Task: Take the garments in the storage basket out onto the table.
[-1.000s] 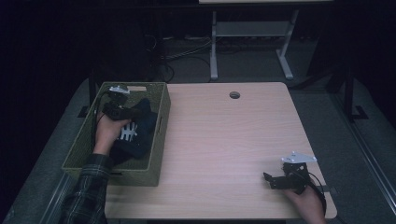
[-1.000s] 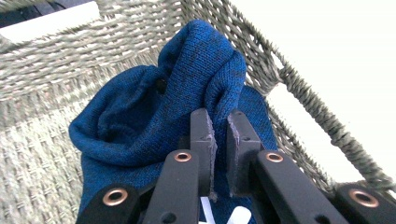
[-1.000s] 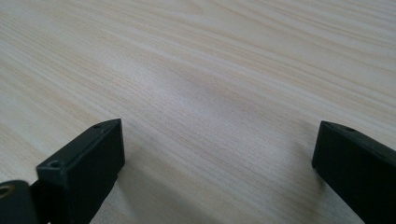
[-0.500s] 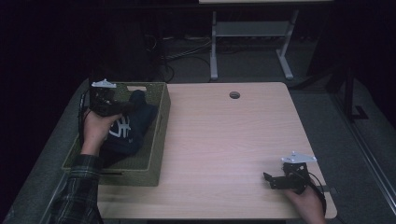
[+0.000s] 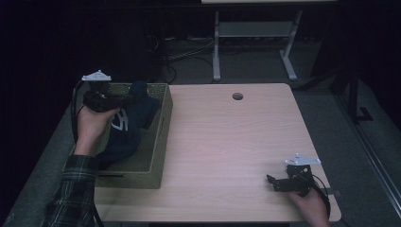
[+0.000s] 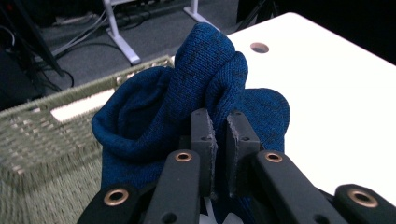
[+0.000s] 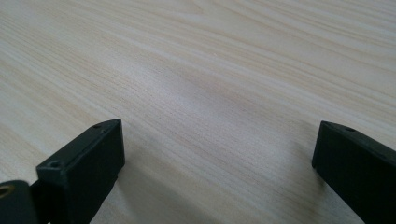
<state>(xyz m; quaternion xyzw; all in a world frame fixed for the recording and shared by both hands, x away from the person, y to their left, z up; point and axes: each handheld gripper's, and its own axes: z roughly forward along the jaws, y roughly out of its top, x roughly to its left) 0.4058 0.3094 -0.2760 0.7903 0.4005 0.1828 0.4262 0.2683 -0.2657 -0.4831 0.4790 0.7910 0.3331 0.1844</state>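
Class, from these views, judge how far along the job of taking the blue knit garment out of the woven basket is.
Done: the left gripper is shut on the blue knit garment, one end raised. In hand: lifting it; most of it hangs inside the woven basket. Left: clearing the rim and, probably, laying it on the table, where the open right gripper rests.

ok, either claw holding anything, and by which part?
The left claw is shut on a bunched fold of the dark blue knitted garment over the woven basket. The right claw is open, holding nothing.
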